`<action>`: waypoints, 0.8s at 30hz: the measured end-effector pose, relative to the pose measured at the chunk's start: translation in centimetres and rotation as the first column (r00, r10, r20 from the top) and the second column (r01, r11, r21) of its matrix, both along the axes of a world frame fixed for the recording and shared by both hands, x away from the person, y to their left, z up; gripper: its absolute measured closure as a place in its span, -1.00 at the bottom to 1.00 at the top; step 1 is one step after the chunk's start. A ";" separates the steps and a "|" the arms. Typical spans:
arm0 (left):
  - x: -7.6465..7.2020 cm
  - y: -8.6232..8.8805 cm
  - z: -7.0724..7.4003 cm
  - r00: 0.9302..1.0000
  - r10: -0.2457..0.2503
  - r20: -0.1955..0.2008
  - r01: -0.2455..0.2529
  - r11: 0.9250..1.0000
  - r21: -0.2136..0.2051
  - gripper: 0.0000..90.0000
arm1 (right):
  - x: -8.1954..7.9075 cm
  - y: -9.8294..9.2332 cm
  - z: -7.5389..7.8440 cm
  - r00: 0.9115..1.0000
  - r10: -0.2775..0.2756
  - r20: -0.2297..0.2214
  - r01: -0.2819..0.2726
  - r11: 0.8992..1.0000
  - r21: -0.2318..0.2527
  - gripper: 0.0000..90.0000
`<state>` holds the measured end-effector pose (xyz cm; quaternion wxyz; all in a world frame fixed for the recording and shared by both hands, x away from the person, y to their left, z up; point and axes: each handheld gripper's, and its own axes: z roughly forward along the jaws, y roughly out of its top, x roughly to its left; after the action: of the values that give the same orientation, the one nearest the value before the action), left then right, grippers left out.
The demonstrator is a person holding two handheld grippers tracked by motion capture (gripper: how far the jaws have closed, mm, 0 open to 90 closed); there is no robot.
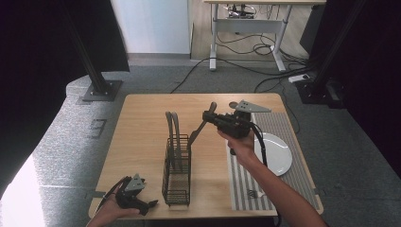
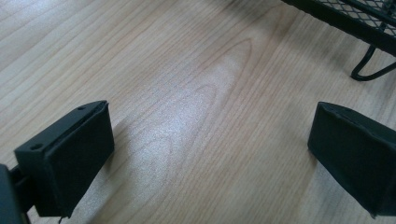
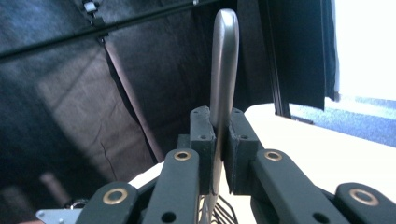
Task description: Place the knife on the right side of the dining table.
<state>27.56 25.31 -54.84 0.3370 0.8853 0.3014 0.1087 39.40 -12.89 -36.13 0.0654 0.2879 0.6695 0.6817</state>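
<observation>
A black wire basket (image 1: 177,176) stands on the wooden table (image 1: 142,137), with two grey curved handles (image 1: 173,124) sticking up out of it. My right gripper (image 1: 208,116) hangs above and to the right of the basket, shut on a long grey utensil (image 1: 201,126). The utensil slants down to the basket's far rim. In the right gripper view its rounded handle (image 3: 223,60) rises from between the pressed pads (image 3: 204,135) of my right gripper (image 3: 220,140). My left gripper (image 1: 150,205) rests open near the front edge, left of the basket. In the left gripper view my left gripper (image 2: 210,154) has bare wood between its fingers.
A white plate (image 1: 280,152) lies on a striped mat (image 1: 288,124) at the table's right side. The basket's foot and mesh (image 2: 359,28) sit just ahead of the left gripper. Black curtains, stand posts and floor cables surround the table.
</observation>
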 end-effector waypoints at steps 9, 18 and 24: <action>0.0 0.0 0.0 1.000 0.000 0.000 0.000 1.000 0.000 -1.00 | -0.4 -2.5 1.2 0.999 -0.037 0.035 0.034 0.996 0.082 0.85; 0.0 0.0 0.0 1.000 0.000 0.000 0.000 1.000 -0.001 -1.00 | 0.2 -4.5 0.9 0.996 -0.084 0.023 0.081 0.992 0.094 0.85; 0.0 0.0 0.0 1.000 0.000 0.000 0.000 1.000 -0.001 -1.00 | 0.8 -4.6 -0.5 0.994 -0.112 0.001 0.111 0.990 0.085 0.85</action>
<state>27.56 25.31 -54.85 0.3373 0.8852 0.3013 0.1086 40.16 -17.51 -36.60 0.0933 0.3253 0.6227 0.7054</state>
